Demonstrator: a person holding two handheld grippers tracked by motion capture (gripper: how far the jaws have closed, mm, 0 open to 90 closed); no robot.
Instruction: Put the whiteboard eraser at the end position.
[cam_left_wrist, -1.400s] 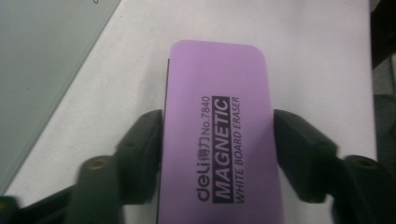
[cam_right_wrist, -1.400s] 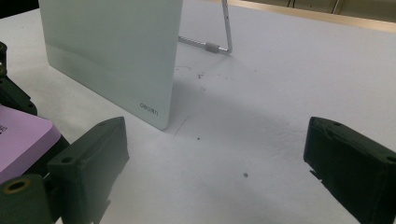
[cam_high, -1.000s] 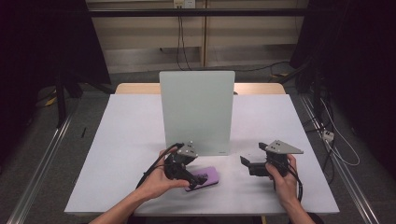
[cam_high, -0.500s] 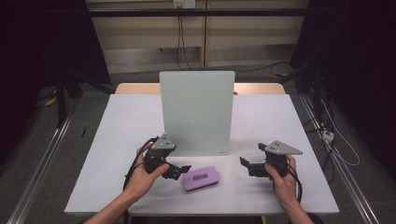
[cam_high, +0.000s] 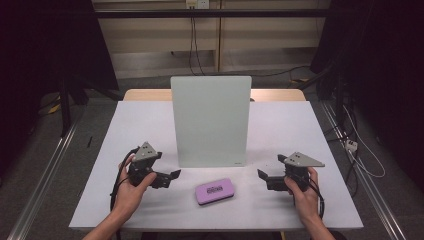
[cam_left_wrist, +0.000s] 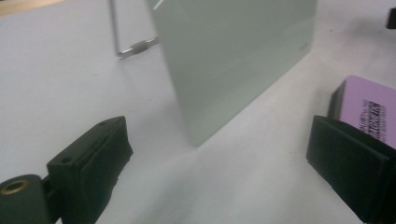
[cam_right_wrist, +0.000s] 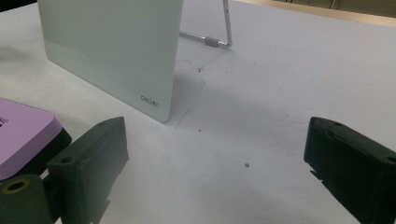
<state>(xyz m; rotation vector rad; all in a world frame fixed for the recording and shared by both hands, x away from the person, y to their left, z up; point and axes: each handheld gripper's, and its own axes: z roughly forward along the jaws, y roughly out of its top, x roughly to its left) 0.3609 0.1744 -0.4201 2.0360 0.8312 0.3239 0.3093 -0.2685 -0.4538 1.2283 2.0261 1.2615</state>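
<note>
Honestly both grippers, left (cam_high: 172, 175) & right (cam_high: 261, 175), gape wide w/ nothing held, so a sloppy grab could shove the purple eraser (cam_high: 214, 191) into the glass board (cam_high: 210, 120)

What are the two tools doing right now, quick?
Left tool: open, holding nothing, beside the purple eraser.
Right tool: open, holding nothing.

tongs (cam_left_wrist: 224, 172) agape | board (cam_left_wrist: 233, 60) ahead | purple eraser (cam_left_wrist: 366, 109) behind right jaw
</note>
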